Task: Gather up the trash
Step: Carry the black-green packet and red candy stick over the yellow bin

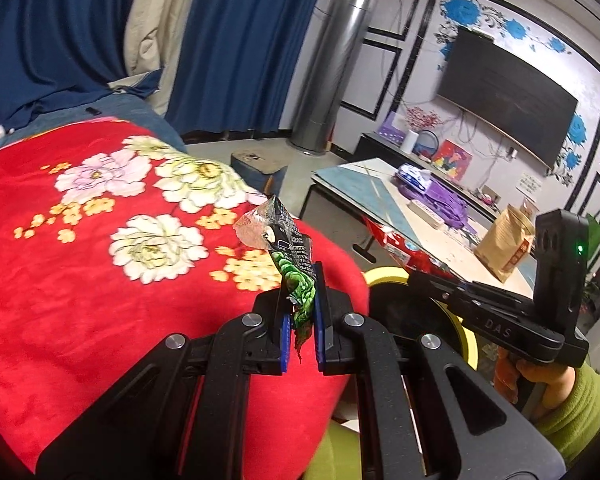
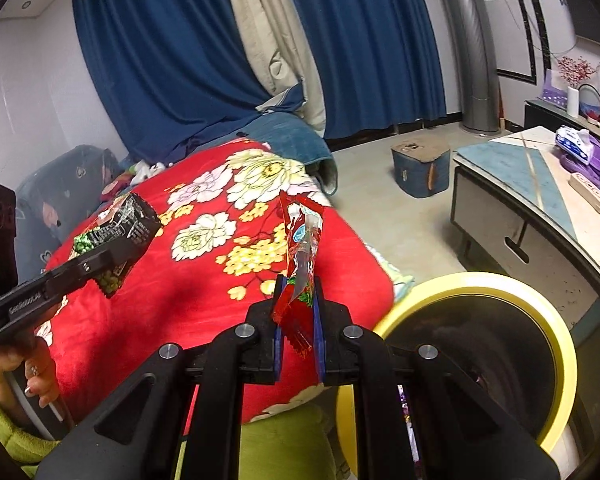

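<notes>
My left gripper [image 1: 300, 300] is shut on a green and black snack wrapper [image 1: 288, 256], held upright above the red floral blanket [image 1: 100, 260]. The same wrapper shows in the right wrist view [image 2: 116, 236] at the left. My right gripper [image 2: 297, 304] is shut on a red snack wrapper [image 2: 302, 240], also held upright over the blanket's edge. A yellow-rimmed trash bin [image 2: 480, 280] with a dark inside stands just right of the right gripper, low beside the bed. Its rim also shows in the left wrist view [image 1: 384, 274], behind the right gripper's body [image 1: 500, 320].
A low table [image 2: 512, 168] stands at the right with a purple item [image 2: 596, 160], a tissue pack [image 2: 574, 140] and a brown paper bag [image 1: 504, 244]. A blue stool [image 2: 420, 168] sits on the floor. Blue curtains [image 2: 180, 60] hang behind the bed.
</notes>
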Demonstrator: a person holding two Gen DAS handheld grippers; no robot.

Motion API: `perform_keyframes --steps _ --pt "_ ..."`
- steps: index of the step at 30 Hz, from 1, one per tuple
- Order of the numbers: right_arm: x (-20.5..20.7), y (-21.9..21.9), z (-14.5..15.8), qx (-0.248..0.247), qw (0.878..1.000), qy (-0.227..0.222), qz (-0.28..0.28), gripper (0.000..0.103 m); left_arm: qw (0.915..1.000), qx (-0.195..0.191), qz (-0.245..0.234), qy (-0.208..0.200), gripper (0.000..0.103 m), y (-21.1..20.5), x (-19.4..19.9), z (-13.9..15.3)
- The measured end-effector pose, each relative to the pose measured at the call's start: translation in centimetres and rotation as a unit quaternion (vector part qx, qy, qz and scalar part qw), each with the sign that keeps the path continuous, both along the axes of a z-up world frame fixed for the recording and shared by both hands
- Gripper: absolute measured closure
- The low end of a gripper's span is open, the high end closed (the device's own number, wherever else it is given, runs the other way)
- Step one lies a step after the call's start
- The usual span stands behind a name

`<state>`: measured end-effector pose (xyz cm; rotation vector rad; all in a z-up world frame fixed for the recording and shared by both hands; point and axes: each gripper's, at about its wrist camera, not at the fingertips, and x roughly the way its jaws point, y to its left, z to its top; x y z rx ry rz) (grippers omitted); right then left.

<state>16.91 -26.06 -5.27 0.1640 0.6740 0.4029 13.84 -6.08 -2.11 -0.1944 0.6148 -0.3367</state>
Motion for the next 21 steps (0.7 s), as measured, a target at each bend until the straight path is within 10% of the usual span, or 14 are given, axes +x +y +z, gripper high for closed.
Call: perform_keyframes --steps 21 --pt "-1.4 -6.0 -0.5 -0.002 0.997 -0.008 -0.081 0.091 0.9958 0.028 -0.087 -0.005 0.098 -7.2 0.2 -0.6"
